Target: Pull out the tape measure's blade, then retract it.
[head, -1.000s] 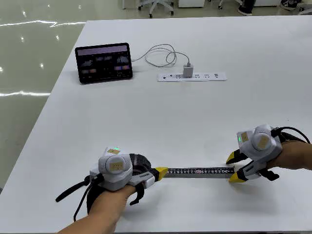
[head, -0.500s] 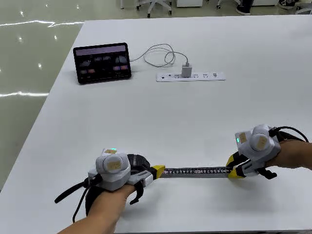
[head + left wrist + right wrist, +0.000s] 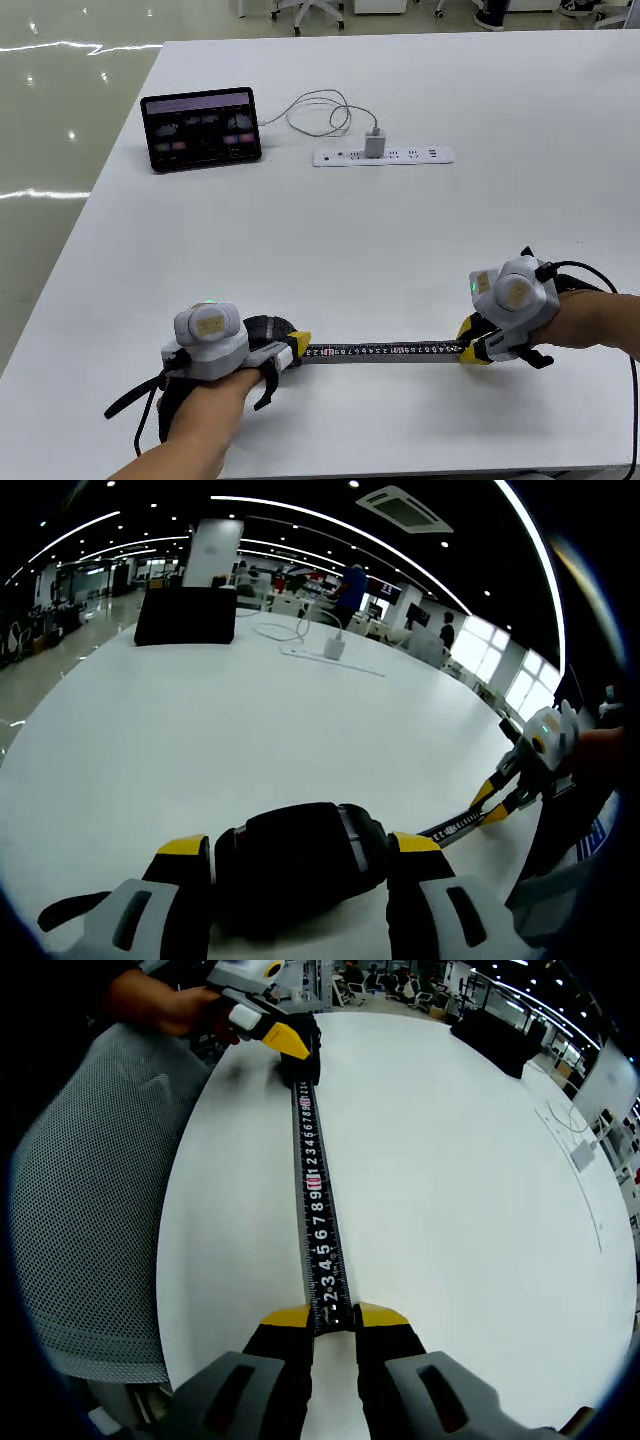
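The black tape measure case (image 3: 264,331) (image 3: 300,865) lies on the white table, and my left gripper (image 3: 285,348) (image 3: 300,846) is shut on it, its yellow-tipped jaws on either side. The black numbered blade (image 3: 385,351) (image 3: 315,1180) runs flat along the table to the right. Its end is pinched in my right gripper (image 3: 468,351) (image 3: 332,1316), which is shut on it. The left gripper view has the blade (image 3: 455,828) leading to the right gripper (image 3: 497,798). The right gripper view has the case (image 3: 305,1060) and the left gripper (image 3: 285,1036) at the far end.
A dark tablet (image 3: 200,128) stands at the back left of the table. A white power strip (image 3: 382,156) with a plugged-in charger and looped cable lies behind the middle. The table's near edge (image 3: 400,470) runs just below the grippers.
My right gripper's jaws, open around the blade end a second ago, have closed on it. The stretch of blade between the grippers looks slightly longer. The head camera has shifted.
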